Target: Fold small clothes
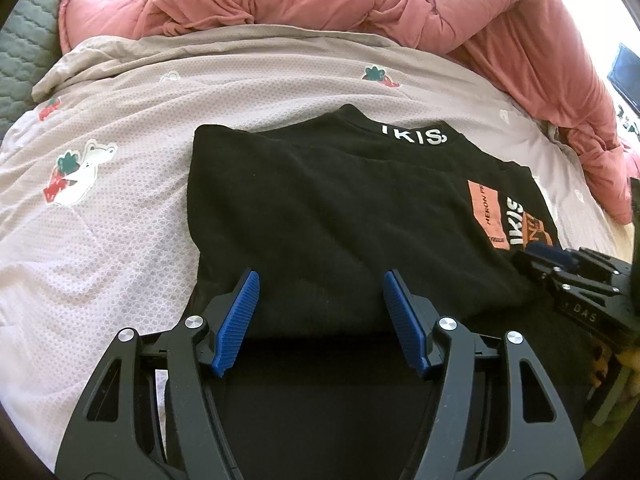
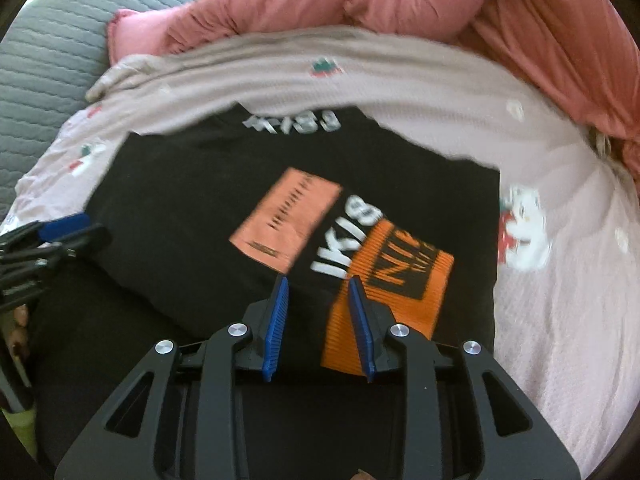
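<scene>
- The black T-shirt (image 1: 340, 208) lies partly folded on the bed's pale printed sheet (image 1: 120, 240). Its collar lies on the side away from the person, near the pink duvet (image 1: 360, 4), and its hem lies on the near side.
- The left tool (image 1: 320, 300) hangs over the shirt's near-left part. Its jaws stand wide apart with nothing between them, and the blue pads (image 1: 240, 316) do not seem to press the cloth.
- The right tool (image 2: 318, 320) sits over the shirt's near-right part, just by the orange print (image 2: 392, 300). Its jaws are narrow but parted, with no cloth pinched. That view is smeared, so whether the tips touch the fabric is hard to say.
- My judgement is that the step in hand is taking the near hem with both tools to fold it up toward the collar.
- To do it well, set each tool an equal way in from the shirt's side edges. Catch all layers of the hem, not only the top one.
- Lift both corners together and level, carry them to just short of the collar, and lay them down flat.
- The main risk is an uneven grip, which would drag the shirt across the sheet or skew the fold.
</scene>
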{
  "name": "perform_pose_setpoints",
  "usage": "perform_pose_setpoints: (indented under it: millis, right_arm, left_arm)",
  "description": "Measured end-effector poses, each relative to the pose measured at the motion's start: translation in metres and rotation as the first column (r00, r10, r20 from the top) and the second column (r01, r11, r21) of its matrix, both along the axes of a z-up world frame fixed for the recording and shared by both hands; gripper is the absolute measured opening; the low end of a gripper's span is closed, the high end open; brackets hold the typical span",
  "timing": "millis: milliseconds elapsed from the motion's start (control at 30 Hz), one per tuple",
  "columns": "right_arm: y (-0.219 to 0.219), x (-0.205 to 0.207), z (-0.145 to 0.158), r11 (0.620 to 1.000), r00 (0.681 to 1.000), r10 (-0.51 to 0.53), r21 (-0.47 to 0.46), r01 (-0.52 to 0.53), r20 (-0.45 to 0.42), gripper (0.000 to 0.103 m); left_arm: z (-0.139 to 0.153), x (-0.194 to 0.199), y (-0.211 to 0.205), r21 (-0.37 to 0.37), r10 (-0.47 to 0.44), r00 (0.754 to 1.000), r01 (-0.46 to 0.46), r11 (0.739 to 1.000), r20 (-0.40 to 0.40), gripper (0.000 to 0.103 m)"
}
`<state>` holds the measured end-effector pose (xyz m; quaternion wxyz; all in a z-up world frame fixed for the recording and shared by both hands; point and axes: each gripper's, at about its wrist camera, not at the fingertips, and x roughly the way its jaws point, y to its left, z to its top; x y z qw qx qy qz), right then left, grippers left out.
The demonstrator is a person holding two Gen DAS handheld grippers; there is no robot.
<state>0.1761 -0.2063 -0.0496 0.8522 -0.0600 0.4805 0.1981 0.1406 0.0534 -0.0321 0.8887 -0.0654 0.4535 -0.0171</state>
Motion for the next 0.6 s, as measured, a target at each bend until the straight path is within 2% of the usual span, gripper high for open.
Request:
perform_pose_setpoints:
  millis: [267,533,600]
  right_arm:
    - [-0.002,-0.007,0.01,1.0,1.0,0.009,0.02,-0.01,0.025,0.035]
    - [-0.004,-0.019,0.024,0.998,0.998,0.026,0.055,-0.029,0.05,0.047]
    - [-0.005,-0.02,0.026,0.998,0.998,0.024,0.06,-0.028,0.053,0.055]
  left_arm:
    - [0.004,-0.003,-0.001,0.009,0.003,1.0,-0.003,1.0,0.005,0.056]
    - [0.009,-0.011,-0.001,0.012,0.011,1.0,-0.011,1.0,0.016,0.056]
    - [0.01,-0.014,-0.001,0.017,0.012,1.0,-0.013,1.0,0.02,0.056]
